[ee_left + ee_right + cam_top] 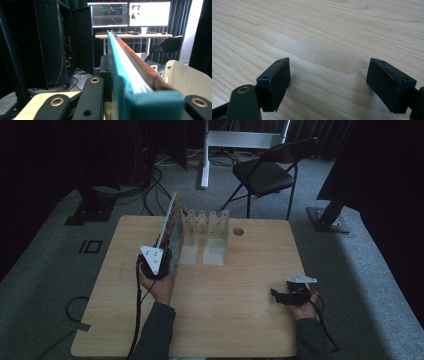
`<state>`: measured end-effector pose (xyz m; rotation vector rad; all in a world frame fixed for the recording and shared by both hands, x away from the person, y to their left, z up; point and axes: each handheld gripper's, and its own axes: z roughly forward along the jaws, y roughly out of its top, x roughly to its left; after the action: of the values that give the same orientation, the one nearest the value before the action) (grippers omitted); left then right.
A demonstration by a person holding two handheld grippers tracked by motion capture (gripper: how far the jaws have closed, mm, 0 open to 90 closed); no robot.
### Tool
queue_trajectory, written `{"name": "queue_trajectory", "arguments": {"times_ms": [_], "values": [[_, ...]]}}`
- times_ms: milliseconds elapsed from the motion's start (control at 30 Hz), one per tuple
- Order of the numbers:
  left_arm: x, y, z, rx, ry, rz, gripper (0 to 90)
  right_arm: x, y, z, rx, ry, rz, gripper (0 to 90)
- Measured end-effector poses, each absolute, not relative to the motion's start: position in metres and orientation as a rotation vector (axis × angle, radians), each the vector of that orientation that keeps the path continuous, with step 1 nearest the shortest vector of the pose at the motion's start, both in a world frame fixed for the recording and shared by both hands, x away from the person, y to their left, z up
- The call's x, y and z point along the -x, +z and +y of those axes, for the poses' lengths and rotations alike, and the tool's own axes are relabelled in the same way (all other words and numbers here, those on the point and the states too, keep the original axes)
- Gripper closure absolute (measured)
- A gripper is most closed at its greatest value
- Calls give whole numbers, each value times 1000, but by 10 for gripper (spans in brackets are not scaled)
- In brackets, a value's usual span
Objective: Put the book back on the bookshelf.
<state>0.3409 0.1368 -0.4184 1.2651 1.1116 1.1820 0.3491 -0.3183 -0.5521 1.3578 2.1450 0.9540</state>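
Observation:
A thin book (170,225) with a colourful cover and a teal edge (125,75) stands upright on its edge on the wooden table (235,320). It sits at the left end of a clear slotted rack (207,227). My left gripper (166,259) is shut on the book's near end, with a hand behind it. The right gripper (278,295) rests low at the table's front right. Its jaws stand wide apart over bare wood (328,82), and nothing is between its pads (274,80).
A black folding chair (265,172) stands on the carpet beyond the table's far edge. A small round grommet (238,231) sits to the right of the rack. A dark cabinet (50,45) and a desk with two monitors (130,13) lie farther off.

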Motion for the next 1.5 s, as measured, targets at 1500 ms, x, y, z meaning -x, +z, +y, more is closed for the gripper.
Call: {"name": "queue_trajectory", "arguments": {"times_ms": [1500], "values": [[-346,-420,134,-1245,1200,1128,801,-349,-552,-318,-1359,954,2144,189]]}}
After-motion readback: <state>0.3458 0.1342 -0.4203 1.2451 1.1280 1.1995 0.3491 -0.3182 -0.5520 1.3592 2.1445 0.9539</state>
